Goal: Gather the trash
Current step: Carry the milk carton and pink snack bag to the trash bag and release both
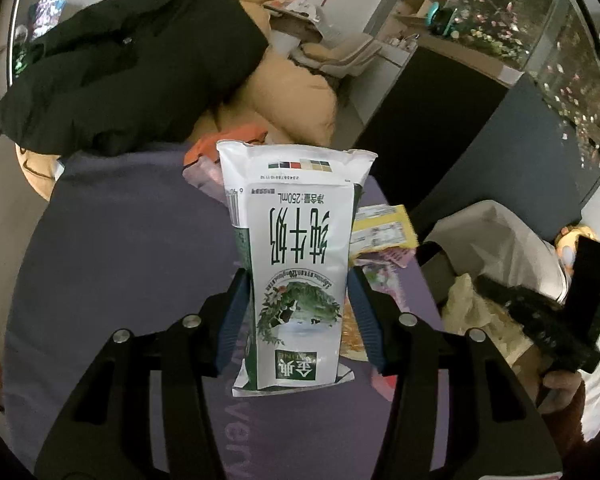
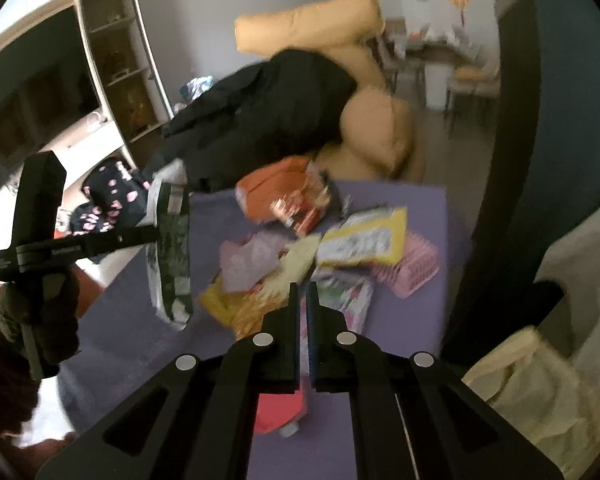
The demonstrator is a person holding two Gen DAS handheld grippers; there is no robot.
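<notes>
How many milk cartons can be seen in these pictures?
1. The milk carton is held between the fingers of the left claw, above the purple table; the right wrist view shows the same carton from the side. Others may be hidden under the wrapper pile.

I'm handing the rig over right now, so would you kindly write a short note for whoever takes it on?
Left gripper: shut on the milk carton, lifted above the purple table.
Right gripper: jaws nearly together, nothing between them, above the wrapper pile.
Bin bag: open, just right of the table; crumpled paper already inside.
Done: carton picked up.
Left: drop the carton in the bag, then clear the pile, including the yellow packet, orange packet and pink tray.
</notes>
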